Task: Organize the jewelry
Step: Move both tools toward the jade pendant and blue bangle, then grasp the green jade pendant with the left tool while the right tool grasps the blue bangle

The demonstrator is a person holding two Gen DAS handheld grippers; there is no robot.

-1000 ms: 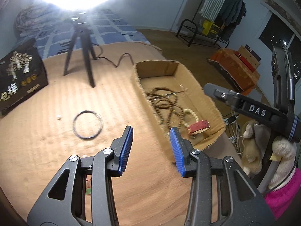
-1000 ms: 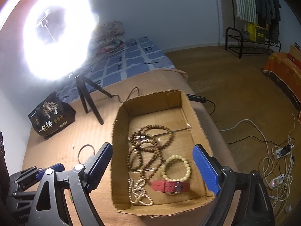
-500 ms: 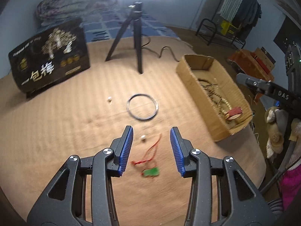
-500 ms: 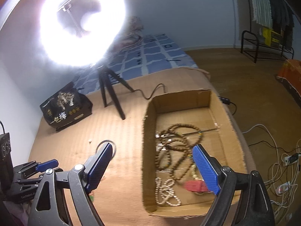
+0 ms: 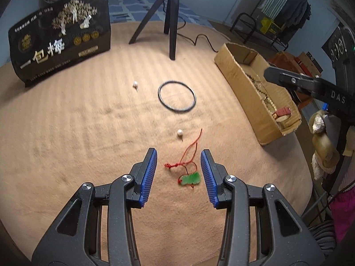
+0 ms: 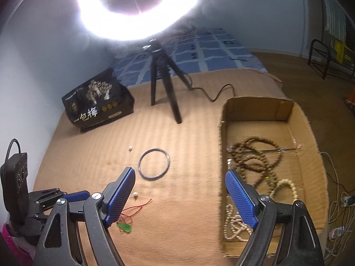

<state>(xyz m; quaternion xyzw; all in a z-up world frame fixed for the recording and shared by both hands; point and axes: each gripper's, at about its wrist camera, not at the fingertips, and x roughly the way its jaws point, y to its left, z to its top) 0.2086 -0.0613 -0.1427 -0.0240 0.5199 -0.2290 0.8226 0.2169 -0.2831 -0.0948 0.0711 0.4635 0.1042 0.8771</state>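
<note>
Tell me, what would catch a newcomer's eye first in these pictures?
The glaring ring light on its tripod at the back of the tan blanket. Then the green pendant on its red cord, lying between the open left gripper's blue pads, and the cardboard box of bead strands on the right.

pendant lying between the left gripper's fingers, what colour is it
Green pendant, on a red cord; clearest in the left wrist view.

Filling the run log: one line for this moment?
left gripper: open, over green pendant | right gripper: closing, empty | box: beads inside
</note>
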